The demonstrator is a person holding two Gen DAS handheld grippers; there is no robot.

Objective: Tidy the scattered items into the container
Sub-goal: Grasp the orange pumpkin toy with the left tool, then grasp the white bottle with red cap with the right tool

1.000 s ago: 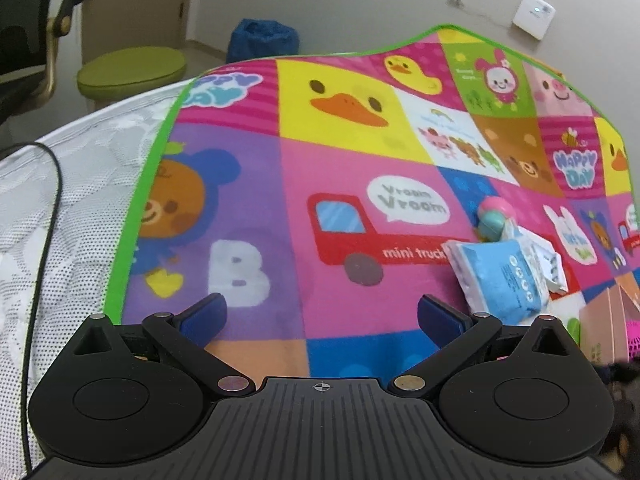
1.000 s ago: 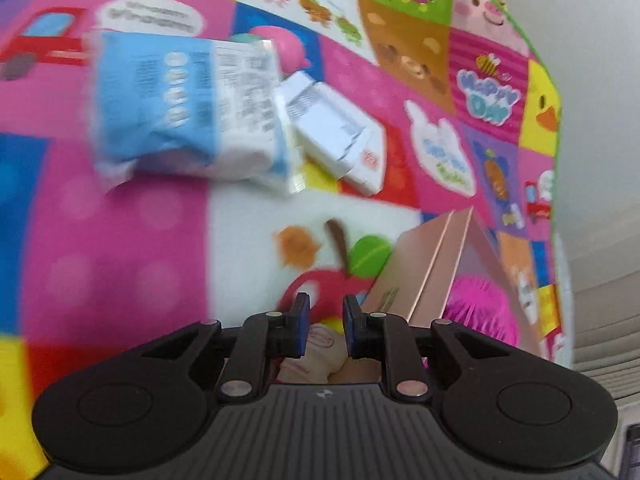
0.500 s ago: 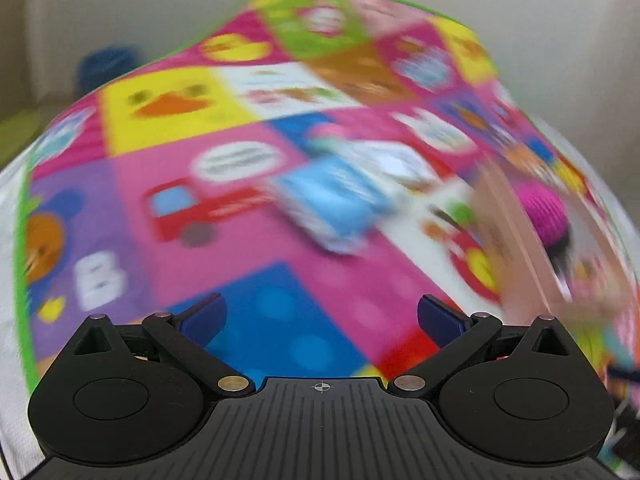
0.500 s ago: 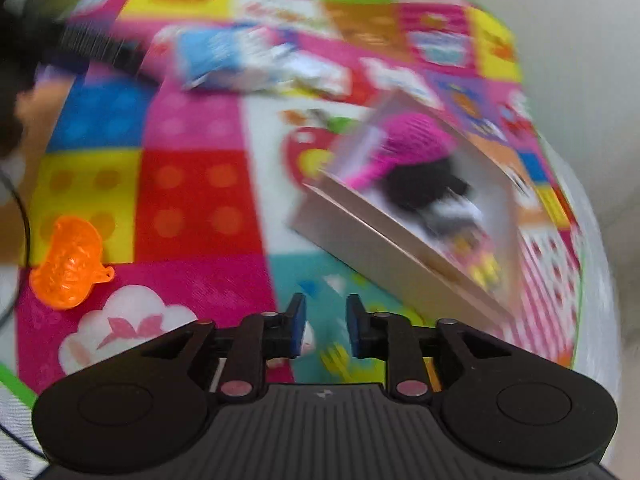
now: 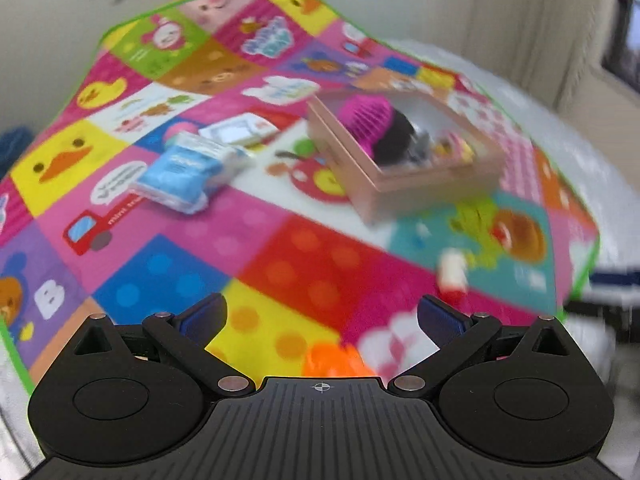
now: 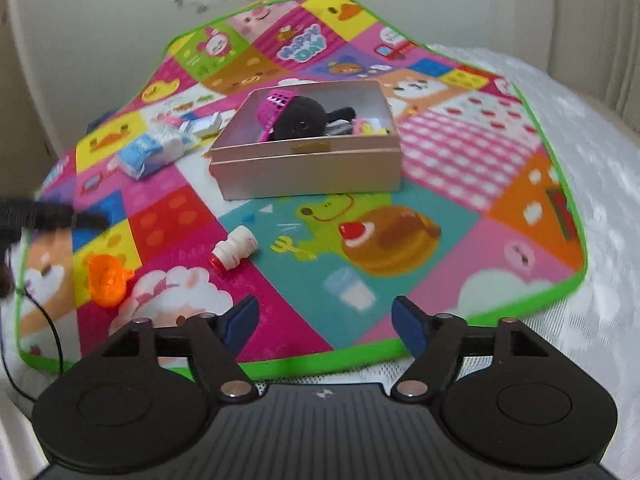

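A pink-gold box sits mid-mat, holding a black plush toy, a magenta item and small bits. Loose on the mat: a blue-white tissue pack, a white packet, a small white bottle with a red cap, and an orange toy. My left gripper is open and empty, just above the orange toy. My right gripper is open and empty, over the mat's near edge.
The colourful play mat lies on a white mattress. A black cable runs at the left edge. A wall stands behind the mat. The left gripper shows as a dark blur in the right wrist view.
Both grippers have swung back and to the right, and the whole box is now in view. My right gripper has opened from shut. My left gripper now hovers over the orange toy.
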